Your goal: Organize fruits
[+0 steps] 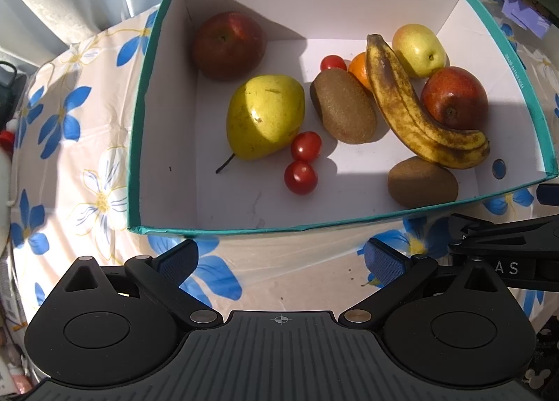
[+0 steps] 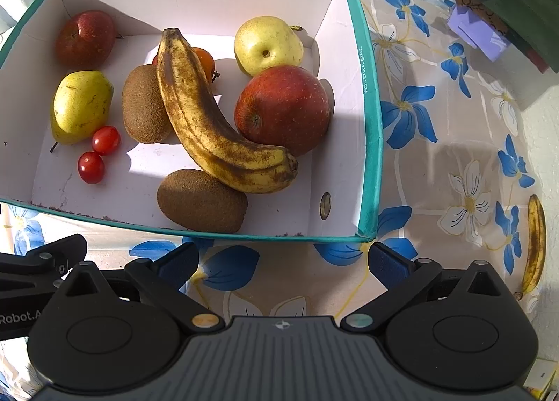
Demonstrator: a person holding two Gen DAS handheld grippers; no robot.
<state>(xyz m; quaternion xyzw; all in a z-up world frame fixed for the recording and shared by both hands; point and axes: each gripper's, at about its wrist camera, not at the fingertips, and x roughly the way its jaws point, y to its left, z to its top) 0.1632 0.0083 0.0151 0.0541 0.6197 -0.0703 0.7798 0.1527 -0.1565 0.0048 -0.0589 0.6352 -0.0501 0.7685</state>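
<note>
The fruits are sitting inside the teal box [image 2: 367, 93] with white walls. A spotty banana [image 2: 206, 121] is lying in the middle of the box, leaning on a big red apple [image 2: 283, 107] by the box's right wall. A kiwi [image 2: 201, 200] is resting at the box's near wall, touching the banana. Another kiwi [image 2: 145, 104] is lying on the banana's other side. A yellow apple [image 2: 267, 44] is sitting at the box's far wall, and a small orange [image 2: 206, 58] is peeking out behind the banana. A pear [image 1: 263, 116] is lying toward the box's left side with two little tomatoes [image 1: 303, 162] just beside it. A dark red apple [image 1: 227, 44] is sitting in the box's far left corner.

One more banana [image 2: 536, 243] is lying outside the box, on the flowered tablecloth [image 2: 454, 121], well to the box's right.

I am holding my left gripper [image 1: 281, 263] and my right gripper [image 2: 283, 263] just in front of the box's near wall. Both are spread wide with nothing in them.
</note>
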